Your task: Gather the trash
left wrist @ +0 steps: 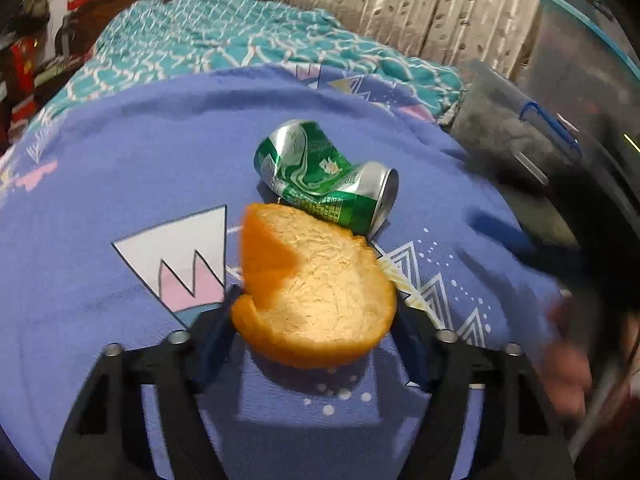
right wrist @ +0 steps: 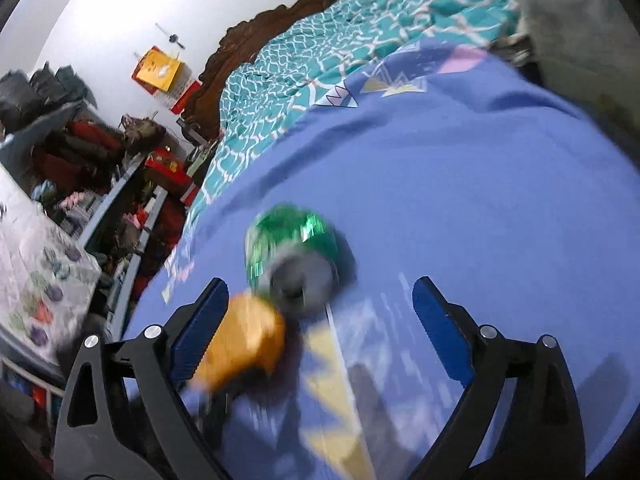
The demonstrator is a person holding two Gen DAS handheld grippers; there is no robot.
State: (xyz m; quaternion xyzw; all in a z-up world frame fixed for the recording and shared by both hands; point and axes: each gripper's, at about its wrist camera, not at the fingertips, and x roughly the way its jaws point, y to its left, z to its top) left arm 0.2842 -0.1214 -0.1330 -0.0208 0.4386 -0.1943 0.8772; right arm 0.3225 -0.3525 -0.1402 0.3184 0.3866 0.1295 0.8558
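A bitten slice of bread [left wrist: 316, 292] sits between the blue fingers of my left gripper [left wrist: 316, 312], which is shut on it just above the purple bedsheet [left wrist: 120, 184]. A crushed green can [left wrist: 324, 178] lies on the sheet just beyond the bread. In the right wrist view the can [right wrist: 298, 258] is blurred, a little ahead of my open, empty right gripper [right wrist: 320, 300]. The bread [right wrist: 244, 344] shows next to the right gripper's left finger [right wrist: 200, 332].
A teal patterned blanket [left wrist: 224, 40] lies at the far end of the bed. A beige curtain [left wrist: 404, 8] hangs behind. A dark clear bin [left wrist: 568, 92] stands at the right. A hand [left wrist: 568, 376] is blurred at the lower right. Cluttered shelves [right wrist: 100, 168] stand left of the bed.
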